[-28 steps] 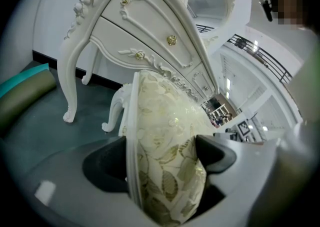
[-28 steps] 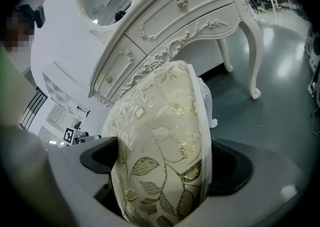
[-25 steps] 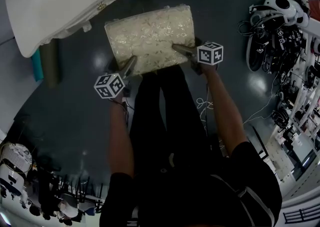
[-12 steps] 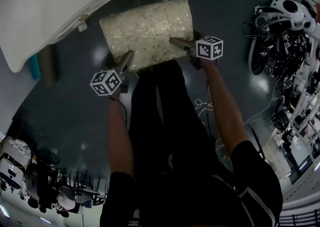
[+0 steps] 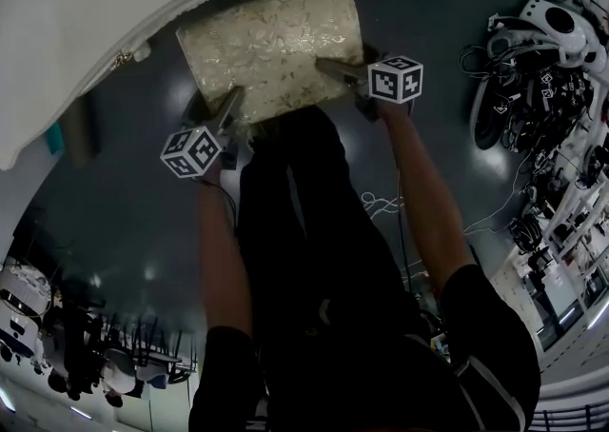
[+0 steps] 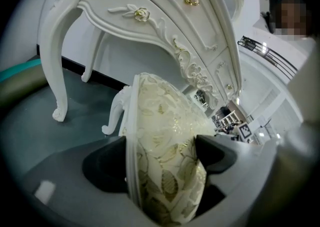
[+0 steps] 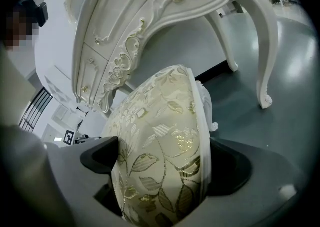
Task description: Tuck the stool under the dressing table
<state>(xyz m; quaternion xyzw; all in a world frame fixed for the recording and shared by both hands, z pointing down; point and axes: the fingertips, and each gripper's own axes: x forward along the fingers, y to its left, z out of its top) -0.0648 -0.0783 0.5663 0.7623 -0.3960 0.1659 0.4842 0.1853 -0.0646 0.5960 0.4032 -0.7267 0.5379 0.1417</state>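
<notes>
**Stool Clamped at Both Near Corners, Front of Dressing Table**

Gripped by left gripper [image 5: 231, 102] at near left corner of stool [image 5: 271, 45] and by right gripper [image 5: 333, 68] at near right corner. Left fingers [image 6: 107, 163] spread wide and clamped across cushion [image 6: 165, 126] and white frame [image 6: 131, 136], one on each side. Right fingers [image 7: 100, 156] likewise spread wide and clamped on the same cushion and frame. Pointed forward and downward, toward dressing table [image 5: 95, 2].

From above: far edge of stool up against curved front rim of dressing table, most of leaf-patterned cushion out in front, over dark floor [image 5: 143, 211]. Flanked by curved white table leg [image 6: 55, 61] at left of left gripper view and by a second one at right of right gripper view. Short white stool leg [image 6: 114, 113] visible below frame; contact with floor not determinable. Marker cubes [image 5: 193, 151] just behind fingers, forearms extended on either side of dark-clad legs. Loose cable [image 5: 381, 202] on floor near right forearm.
</notes>
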